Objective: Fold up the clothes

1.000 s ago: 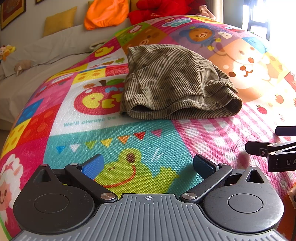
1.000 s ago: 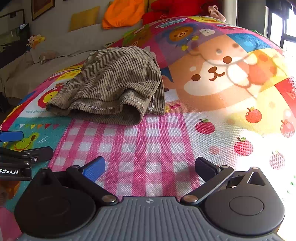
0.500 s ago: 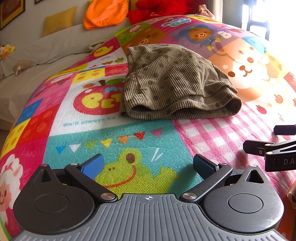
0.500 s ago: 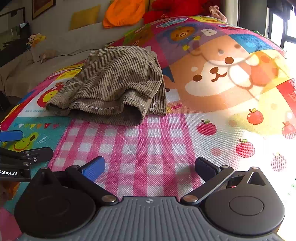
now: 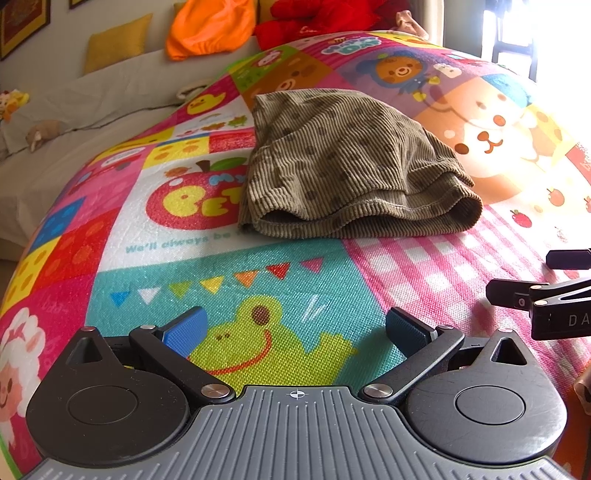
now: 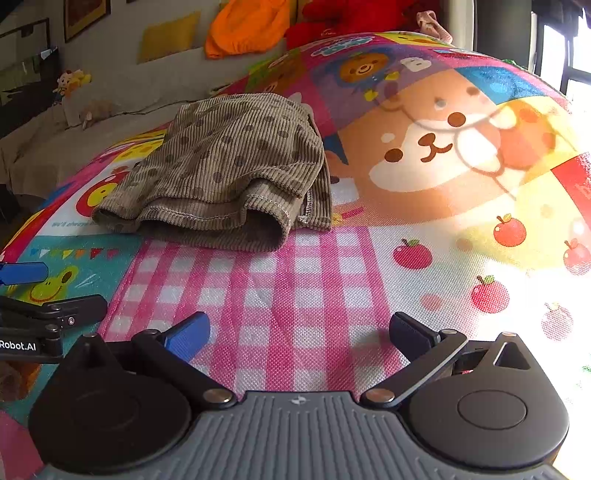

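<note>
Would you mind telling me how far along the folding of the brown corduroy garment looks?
The corduroy garment already lies doubled over on the play mat. Nothing is in hand: the left gripper and right gripper are open, short of it. Any further fold remains.

Setting: a home living room or play area. Foreground, filling most of both views — a children's play mat (image 5: 229, 325) printed with a frog, apples, bears and pink gingham. Upper left of the frame — a pale covered sofa (image 5: 110, 99) with a yellow cushion (image 5: 116, 42), an orange cloth heap (image 5: 210, 27) and a red plush toy (image 5: 317, 18) along its back. Far left: small stuffed toys (image 6: 72, 81). Top left corner: framed pictures (image 5: 22, 22) on the wall. Upper right: a bright window (image 5: 539, 40).
</note>
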{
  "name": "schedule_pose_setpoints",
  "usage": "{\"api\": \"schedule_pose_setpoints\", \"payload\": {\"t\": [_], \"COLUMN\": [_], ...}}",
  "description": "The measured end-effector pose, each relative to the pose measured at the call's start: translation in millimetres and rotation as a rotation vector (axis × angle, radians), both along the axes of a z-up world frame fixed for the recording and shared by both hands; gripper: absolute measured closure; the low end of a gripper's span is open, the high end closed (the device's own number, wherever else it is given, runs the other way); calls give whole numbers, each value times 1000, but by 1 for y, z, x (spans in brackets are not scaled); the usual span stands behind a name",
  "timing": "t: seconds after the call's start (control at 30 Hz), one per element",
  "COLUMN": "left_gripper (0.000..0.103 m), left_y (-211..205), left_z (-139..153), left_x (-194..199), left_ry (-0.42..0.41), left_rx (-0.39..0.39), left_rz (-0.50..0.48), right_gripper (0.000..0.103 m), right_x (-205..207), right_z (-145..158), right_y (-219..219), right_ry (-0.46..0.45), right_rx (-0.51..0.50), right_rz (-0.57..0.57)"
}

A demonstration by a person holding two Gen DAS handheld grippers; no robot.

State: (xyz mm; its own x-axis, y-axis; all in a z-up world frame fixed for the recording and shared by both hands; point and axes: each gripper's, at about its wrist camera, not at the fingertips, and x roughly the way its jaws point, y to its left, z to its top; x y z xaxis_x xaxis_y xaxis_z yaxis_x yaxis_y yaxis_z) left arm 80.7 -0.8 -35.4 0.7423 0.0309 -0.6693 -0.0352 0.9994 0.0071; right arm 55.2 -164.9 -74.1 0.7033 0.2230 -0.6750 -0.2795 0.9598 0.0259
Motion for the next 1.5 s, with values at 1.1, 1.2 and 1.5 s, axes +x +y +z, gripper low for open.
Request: {"api": "schedule_pose_setpoints", "payload": {"t": [1.1, 1.2, 1.5], "left_gripper": [0, 0, 0], "left_y": [1, 1, 0], "left_z": [0, 0, 1], "left_x": [0, 0, 0], "left_ry": [0, 0, 3], "left_rx": [0, 0, -3], "left_rz": [0, 0, 2], "right_gripper": [0, 0, 0], "right_x": [0, 0, -1], "right_z": [0, 0, 0], "right_y": [0, 0, 1], "right_ry": [-1, -1, 1], "right_rx": [6, 6, -13], "right_rz": [1, 0, 0]}}
